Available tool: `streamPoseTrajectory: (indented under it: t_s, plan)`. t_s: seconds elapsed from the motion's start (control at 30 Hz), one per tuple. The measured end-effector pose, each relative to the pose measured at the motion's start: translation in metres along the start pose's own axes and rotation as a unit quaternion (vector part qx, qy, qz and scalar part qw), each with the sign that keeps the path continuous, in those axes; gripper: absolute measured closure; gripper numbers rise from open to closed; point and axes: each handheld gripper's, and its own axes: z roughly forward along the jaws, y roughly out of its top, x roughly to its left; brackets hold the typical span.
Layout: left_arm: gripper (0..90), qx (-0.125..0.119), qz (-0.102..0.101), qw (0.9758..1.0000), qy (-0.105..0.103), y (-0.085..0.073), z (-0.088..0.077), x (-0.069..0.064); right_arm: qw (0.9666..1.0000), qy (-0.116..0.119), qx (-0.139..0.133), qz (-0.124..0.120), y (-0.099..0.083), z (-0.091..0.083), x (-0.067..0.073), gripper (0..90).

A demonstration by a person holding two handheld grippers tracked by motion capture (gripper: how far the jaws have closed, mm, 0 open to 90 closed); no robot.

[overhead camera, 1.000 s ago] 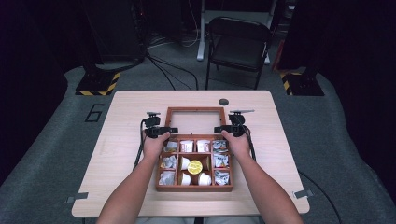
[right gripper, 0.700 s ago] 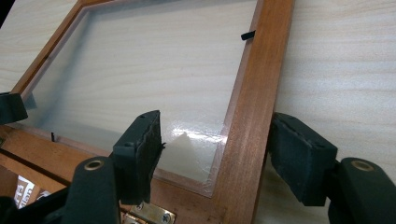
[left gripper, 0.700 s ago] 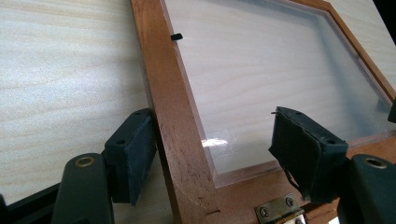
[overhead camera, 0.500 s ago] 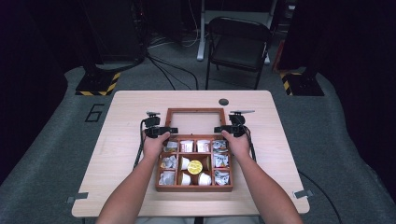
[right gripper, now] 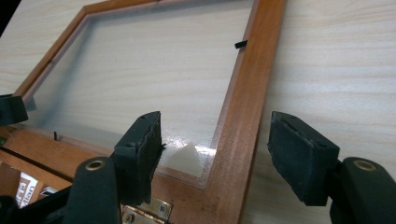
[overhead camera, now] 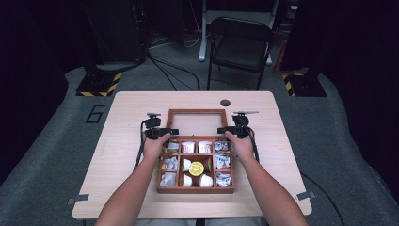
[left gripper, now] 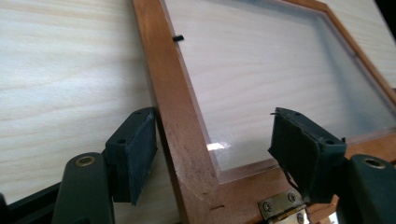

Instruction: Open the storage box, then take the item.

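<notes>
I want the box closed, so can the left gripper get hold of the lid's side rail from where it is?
Probably yes: the left gripper is open with its jaws either side of the lid's side rail, and nothing lies between them.

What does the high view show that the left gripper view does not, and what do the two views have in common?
High view alone: the box's compartments with packets and a yellow-topped cup, the folding chair, both hands and the right gripper. Left gripper view alone: a brass hinge and a small black tab on the frame. Shared: the open glass lid lying flat on the table, and the left gripper astride its side rail.
</notes>
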Motion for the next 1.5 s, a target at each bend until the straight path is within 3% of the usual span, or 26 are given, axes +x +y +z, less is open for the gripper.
streamPoseTrajectory:
  t_s: [0.1, 0.27, 0.47, 0.6, 0.93, 0.97, 1.23, 1.5]
  plan:
    - [31.6, -0.003, -0.002, 1.0, 0.001, 0.001, -0.005, -0.001, 0.9998, -0.008, -0.004, -0.016, 0.001, -0.006, 0.001, 34.7]
    - [32.5, -0.01, 0.016, 0.9998, -0.002, 0.002, -0.015, -0.006, 0.9995, -0.004, -0.01, -0.03, -0.001, -0.017, 0.007, 34.8]
    - [33.8, -0.015, 0.023, 0.9995, -0.013, 0.0, -0.029, -0.012, 0.9969, 0.007, -0.016, -0.077, -0.006, -0.029, 0.022, 35.2]
    - [33.9, -0.019, 0.028, 0.9993, -0.015, -0.001, -0.038, -0.013, 0.9932, 0.013, -0.017, -0.114, -0.011, -0.033, 0.035, 35.6]
    - [34.8, -0.029, 0.026, 0.999, -0.022, -0.01, -0.058, -0.01, 0.9894, 0.035, -0.003, -0.141, -0.022, -0.04, 0.056, 36.7]
    - [34.9, -0.033, 0.03, 0.9988, -0.02, -0.011, -0.06, -0.009, 0.9872, 0.034, -0.005, -0.156, -0.023, -0.04, 0.057, 36.9]
    - [36.1, -0.039, 0.041, 0.9981, -0.027, -0.017, -0.076, -0.011, 0.9823, 0.048, -0.004, -0.181, -0.039, -0.045, 0.074, 38.5]
    - [36.1, -0.058, 0.04, 0.9961, -0.054, -0.03, -0.092, -0.014, 0.9747, 0.067, 0.006, -0.213, -0.059, -0.05, 0.093, 39.0]
